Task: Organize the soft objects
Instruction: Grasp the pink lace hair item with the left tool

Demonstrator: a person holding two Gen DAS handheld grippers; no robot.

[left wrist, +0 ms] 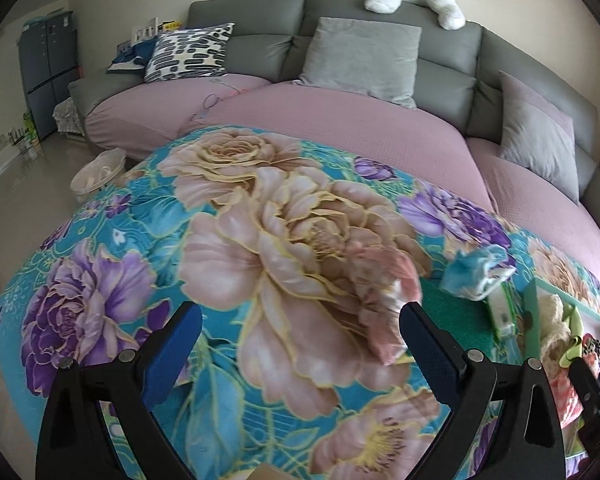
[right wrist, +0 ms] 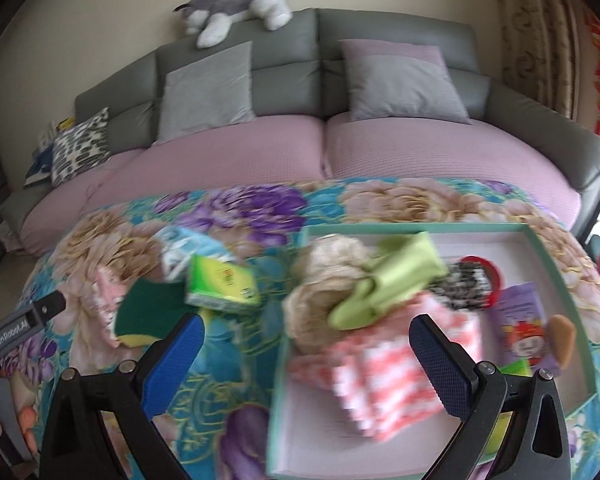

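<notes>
A mint-rimmed tray point(right wrist: 556, 276) on the floral blanket point(left wrist: 160, 216) holds a pink-and-white checked cloth point(right wrist: 388, 376), a beige fluffy item point(right wrist: 324, 280), a light green cloth point(right wrist: 396, 280), a black-and-white item point(right wrist: 460, 284) and a purple packet point(right wrist: 520, 320). Left of the tray lie a green tissue pack point(right wrist: 220, 284), a dark green pad point(right wrist: 148, 312), a pink cloth point(left wrist: 384, 292) and a blue-white cloth point(left wrist: 480, 272). My left gripper point(left wrist: 300, 332) is open above the blanket, beside the pink cloth. My right gripper point(right wrist: 306, 344) is open over the tray's near left edge.
A grey sofa point(left wrist: 452, 64) with pink seat covers point(left wrist: 340, 128), grey cushions point(right wrist: 208, 88) and a patterned cushion point(left wrist: 188, 52) stands behind. A plush husky point(right wrist: 240, 8) lies on its backrest. A small basket point(left wrist: 98, 172) sits on the floor at left.
</notes>
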